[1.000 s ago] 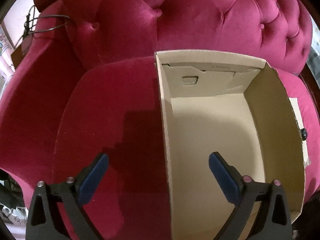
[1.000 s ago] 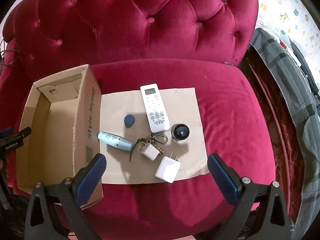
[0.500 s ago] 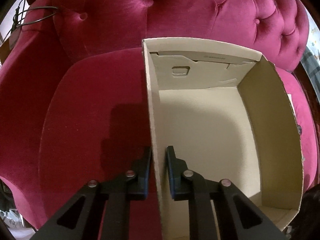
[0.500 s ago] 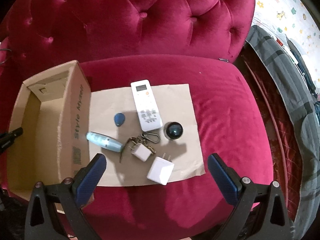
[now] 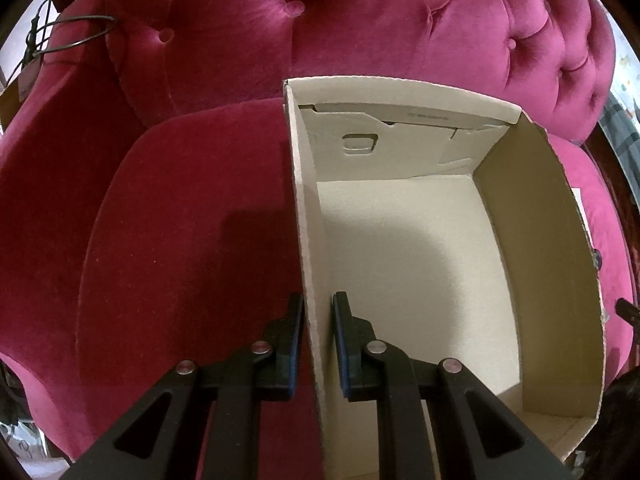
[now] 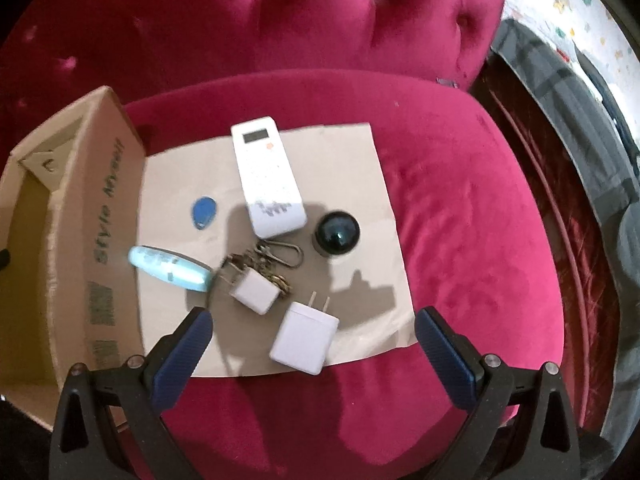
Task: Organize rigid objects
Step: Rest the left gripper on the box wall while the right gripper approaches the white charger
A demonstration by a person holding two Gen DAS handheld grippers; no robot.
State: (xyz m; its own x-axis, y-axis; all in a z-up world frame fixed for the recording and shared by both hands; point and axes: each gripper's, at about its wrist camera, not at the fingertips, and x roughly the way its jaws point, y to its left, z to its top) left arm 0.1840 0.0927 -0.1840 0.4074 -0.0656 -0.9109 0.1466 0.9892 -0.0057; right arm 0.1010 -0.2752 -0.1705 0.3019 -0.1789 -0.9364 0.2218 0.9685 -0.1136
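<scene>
Left gripper point(image 5: 318, 344) was clamped on the near part of the cardboard box's point(image 5: 400, 240) left wall, one blue pad outside the wall and one inside. Only that wrist view showed the box's bare pale floor, the cut-out tab on its far wall and a looped cable point(image 5: 76, 32) on the pink armchair's point(image 5: 360, 20) arm.

Right gripper point(image 6: 313, 326) hung with its jaws wide apart and nothing between them, above the near edge of a brown paper sheet point(image 6: 352, 168) laid on the seat cushion. Only this view showed the loose items on that sheet. Nearest lay a large white charger point(image 6: 305, 338), prongs pointing away. Just beyond it sat a smaller white plug point(image 6: 256, 291) touching a bunch of keys with a clip point(image 6: 280, 254), and to the left a pale blue tube point(image 6: 170, 268) lay near the box's printed outer wall point(image 6: 108, 232). Farther off were a blue fob point(image 6: 204, 213), a black ball-like object point(image 6: 337, 232) and a white remote point(image 6: 266, 182). Grey fabric point(image 6: 580, 128) lay on the floor to the right of the chair.
</scene>
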